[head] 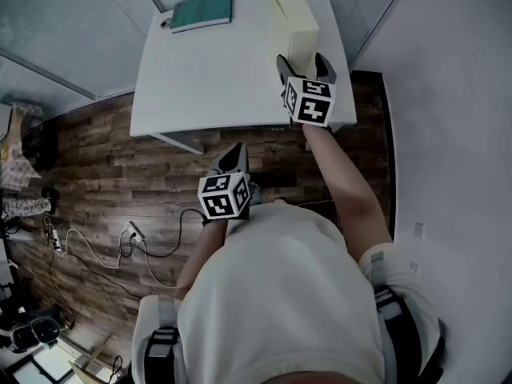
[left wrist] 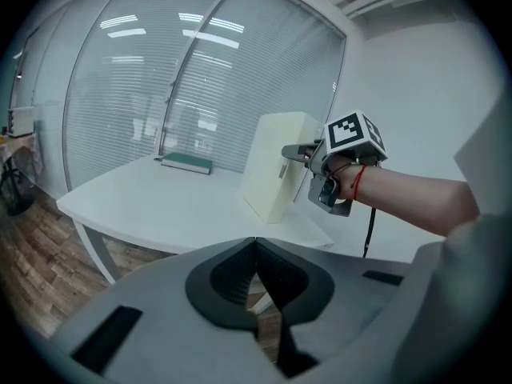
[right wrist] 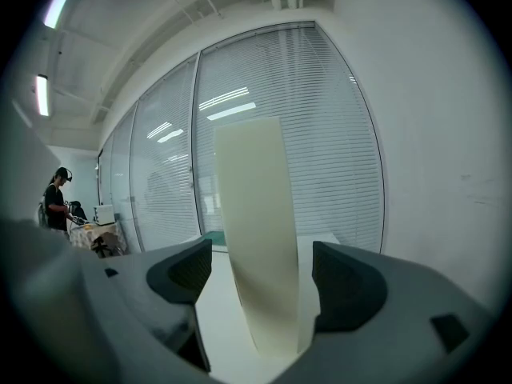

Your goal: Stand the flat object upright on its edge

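At the far left of the head view, cables (head: 88, 250) lie on the wooden floor (head: 96, 150) beside the white counter (head: 208, 78). On the far left corner of this counter a green book (head: 202, 12) lies flat, well apart from everything else.

The left tool (left wrist: 256, 250) is held low in front of the person's body, over the floor and not over the counter. Its own view shows its two jaws together, pad against pad, with nothing between them; beyond them the counter edge is seen.

More to the right stands the cream flat box (head: 292, 18) – it is upright on one narrow edge, on the right part of the counter, near the corner closest to the person. Its bottom edge rests on the counter surface, and its wide faces look to the left and to the right.

The right tool (head: 302, 61) is at the near end of this box, reaching over the counter edge with the forearm stretched out. In the right gripper view its jaws stand wide apart, one on each side of the box, and a gap shows between each pad and the box – so the pads do not press on it. Behind the counter runs a glass wall with blinds (right wrist: 320, 134).
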The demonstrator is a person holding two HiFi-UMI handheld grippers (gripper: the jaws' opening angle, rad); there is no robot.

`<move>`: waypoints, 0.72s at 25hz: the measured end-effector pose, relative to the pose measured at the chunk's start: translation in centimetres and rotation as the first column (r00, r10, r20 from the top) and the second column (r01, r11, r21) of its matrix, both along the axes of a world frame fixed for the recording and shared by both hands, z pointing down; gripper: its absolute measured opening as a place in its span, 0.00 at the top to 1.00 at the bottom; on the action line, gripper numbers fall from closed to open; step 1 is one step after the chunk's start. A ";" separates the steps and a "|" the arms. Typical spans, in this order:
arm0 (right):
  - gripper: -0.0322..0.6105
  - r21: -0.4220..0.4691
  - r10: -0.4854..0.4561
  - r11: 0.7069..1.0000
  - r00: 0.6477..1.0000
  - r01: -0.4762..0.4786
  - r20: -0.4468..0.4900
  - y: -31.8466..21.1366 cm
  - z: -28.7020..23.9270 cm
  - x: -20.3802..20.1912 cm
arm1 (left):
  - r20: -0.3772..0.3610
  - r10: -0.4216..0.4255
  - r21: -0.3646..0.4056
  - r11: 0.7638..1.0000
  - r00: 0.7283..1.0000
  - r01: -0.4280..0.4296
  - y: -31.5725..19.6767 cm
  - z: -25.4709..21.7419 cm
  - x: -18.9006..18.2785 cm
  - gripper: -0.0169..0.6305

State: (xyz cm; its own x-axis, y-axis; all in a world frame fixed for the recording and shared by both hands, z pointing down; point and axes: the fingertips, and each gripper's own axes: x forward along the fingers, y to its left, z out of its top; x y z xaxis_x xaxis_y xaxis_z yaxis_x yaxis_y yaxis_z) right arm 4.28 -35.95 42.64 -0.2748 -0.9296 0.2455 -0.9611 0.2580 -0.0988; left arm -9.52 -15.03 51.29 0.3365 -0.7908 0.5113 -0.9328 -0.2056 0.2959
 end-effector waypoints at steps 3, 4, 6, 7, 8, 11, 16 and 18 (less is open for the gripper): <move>0.36 -0.005 -0.012 1.000 1.000 0.012 0.011 1.4 0.2 0.1 | 0.001 0.001 0.004 1.000 1.000 -0.001 0.4 -0.1 0.2 0.94; 0.36 -0.008 -0.019 1.000 1.000 0.019 0.016 1.9 0.2 0.1 | 0.001 0.001 0.006 1.000 1.000 -0.001 0.7 -0.2 0.2 0.94; 0.36 -0.014 -0.034 0.999 0.999 0.035 0.022 3.0 0.1 0.0 | 0.000 0.002 0.010 1.000 1.000 -0.002 1.0 -0.4 0.4 0.94; 0.36 -0.014 -0.042 0.999 0.999 0.042 0.024 3.5 0.1 -0.1 | -0.001 0.003 0.012 1.000 1.000 -0.003 1.1 -0.5 0.4 0.94; 0.36 -0.011 -0.049 0.999 0.998 0.049 0.026 4.0 0.1 -0.1 | -0.002 0.004 0.014 1.000 1.000 -0.004 1.2 -0.6 0.4 0.94; 0.36 0.019 -0.078 0.997 0.996 0.078 0.030 5.8 -0.3 -0.4 | -0.004 0.008 0.022 1.000 1.000 -0.008 1.4 -0.9 0.5 0.94; 0.61 0.077 -0.096 0.993 0.995 0.094 0.026 9.2 -1.2 0.1 | -0.008 0.013 0.037 0.999 1.000 -0.013 1.8 -1.5 0.8 0.94; 0.70 0.086 -0.091 0.992 0.995 0.087 0.037 10.4 -1.4 0.5 | -0.007 0.017 0.042 0.999 1.000 -0.017 1.8 -1.7 0.9 0.94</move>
